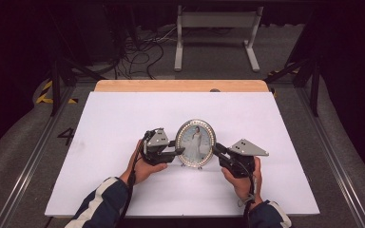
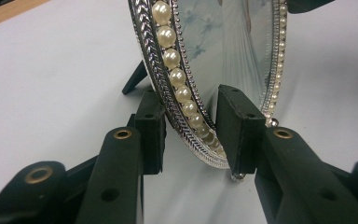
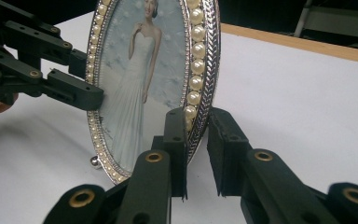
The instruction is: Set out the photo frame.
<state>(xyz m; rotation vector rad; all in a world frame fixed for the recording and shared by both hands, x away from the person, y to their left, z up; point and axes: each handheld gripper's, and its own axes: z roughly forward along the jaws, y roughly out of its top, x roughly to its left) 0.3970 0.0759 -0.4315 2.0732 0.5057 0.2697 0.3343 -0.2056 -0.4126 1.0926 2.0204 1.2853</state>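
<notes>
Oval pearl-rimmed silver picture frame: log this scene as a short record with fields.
thing: oval silver picture frame with pearl rim, upright on its small feet
surface: white table top
left tool: pads either side of the frame's rim, front pad apart from the glass
right tool: pads straddle the opposite rim, close to it; contact unclear
picture: a figure in a long white gown
prop: dark back stand behind the frame

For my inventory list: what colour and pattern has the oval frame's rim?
Silver herringbone metal with cream pearls on the photo frame; right gripper view.
</notes>
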